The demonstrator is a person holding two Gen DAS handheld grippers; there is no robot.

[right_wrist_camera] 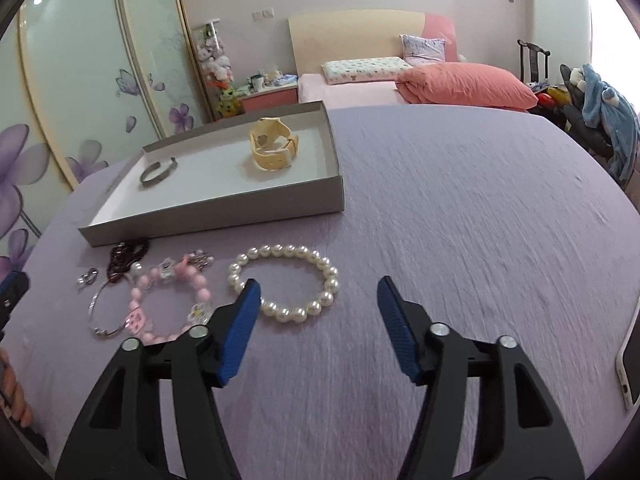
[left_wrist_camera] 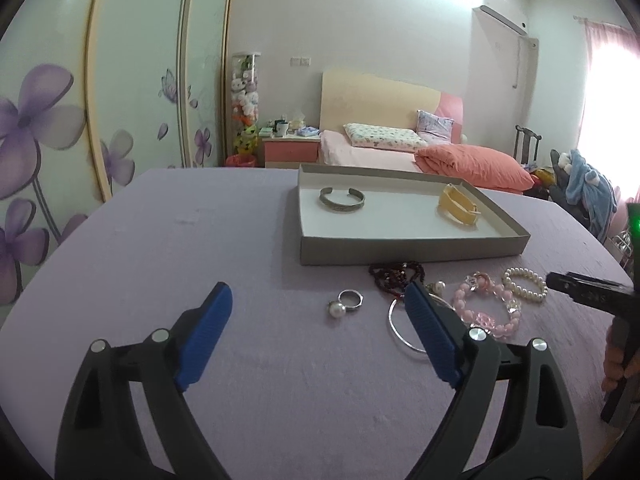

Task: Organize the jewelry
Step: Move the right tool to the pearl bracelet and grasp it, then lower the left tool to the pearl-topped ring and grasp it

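Bare purple cloth lies right of the tray; bracelets crowd before its near wall.

Cuff and watch in tray, bracelets outside

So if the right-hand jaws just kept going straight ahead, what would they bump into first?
Probably the white pearl bracelet, lying on the purple tablecloth just ahead of the open right gripper, toward its left finger. Depth is hard to judge, so it might pass above it.

Glossy pearl bracelet; matt, seemingly cardboard tray; cloth table cover.
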